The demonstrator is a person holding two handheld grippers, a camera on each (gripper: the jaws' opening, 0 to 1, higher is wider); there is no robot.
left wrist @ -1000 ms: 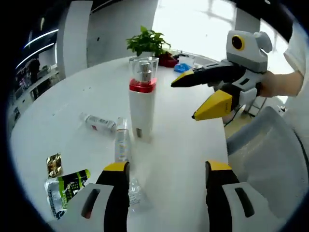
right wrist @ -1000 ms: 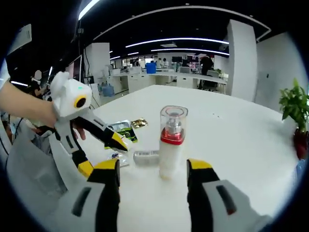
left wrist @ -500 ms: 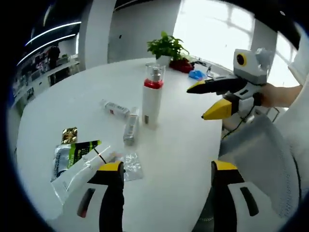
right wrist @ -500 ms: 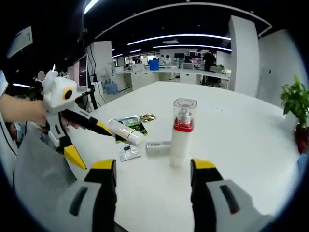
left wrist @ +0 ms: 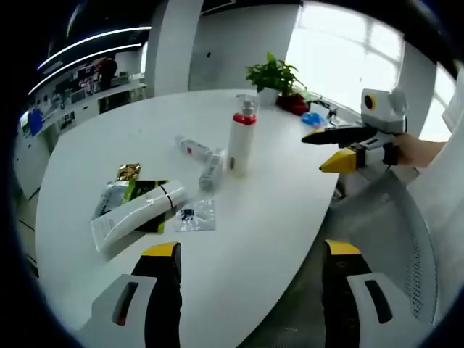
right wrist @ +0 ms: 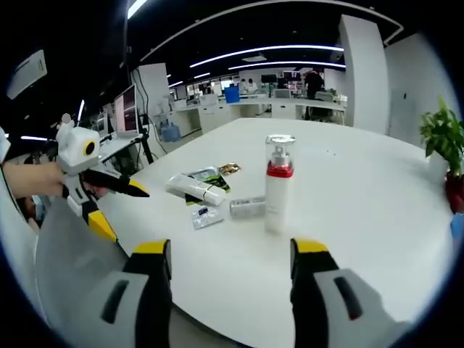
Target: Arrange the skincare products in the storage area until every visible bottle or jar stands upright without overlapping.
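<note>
Smooth white round table, glossy.

Left gripper view, left to right: a small gold foil sachet; a green-and-silver flat pouch with a white tube lying across it, near the table's edge; a clear square sachet just beside the tube's cap end. Farther in, two small clear bottles lie on their sides: one with a red label, one next to the pump bottle. The pump bottle is a tall white cylinder with red collar and clear cap, standing upright toward the table's middle. Potted plant at the far edge.

Left gripper: yellow-tipped jaws spread wide, empty, over the near edge. Right gripper: jaws parted, empty, off the table's edge, held by a hand. Grey mesh chair back below it.
</note>
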